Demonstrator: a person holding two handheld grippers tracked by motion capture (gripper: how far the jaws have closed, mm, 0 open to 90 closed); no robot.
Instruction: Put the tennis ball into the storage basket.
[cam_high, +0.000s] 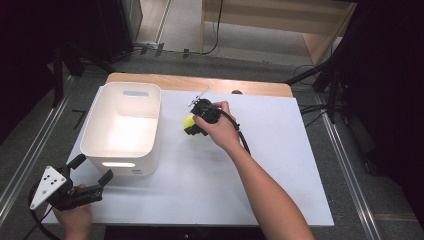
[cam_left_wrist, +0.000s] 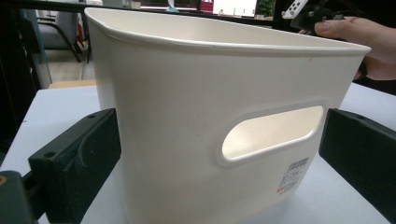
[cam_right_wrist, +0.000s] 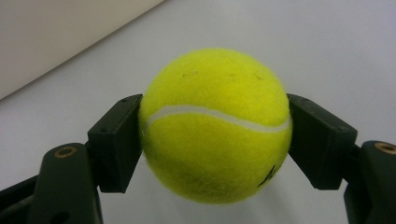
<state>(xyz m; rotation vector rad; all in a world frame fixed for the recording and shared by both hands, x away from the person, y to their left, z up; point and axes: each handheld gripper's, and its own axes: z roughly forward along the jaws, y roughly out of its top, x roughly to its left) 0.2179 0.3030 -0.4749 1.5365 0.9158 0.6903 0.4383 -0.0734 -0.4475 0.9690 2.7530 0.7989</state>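
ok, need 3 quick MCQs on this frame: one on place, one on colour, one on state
1. Where is the tennis ball?
A. inside the bin
B. on the table beside the bin
C. on the floor

2. What colour is the bin?
A. white
B. blue
C. black

3. How does the left hand-held gripper stand?
A. shut on the bin's wall
B. shut on the ball
C. open, near the bin's handle side

Answers: 
1 B, the high view shows it on the white table, right of the bin, clamped by the right hand-held gripper. 
2 A, walls are white in both views. 
3 C, its jaws stand wide either side of the handle slot, not touching.
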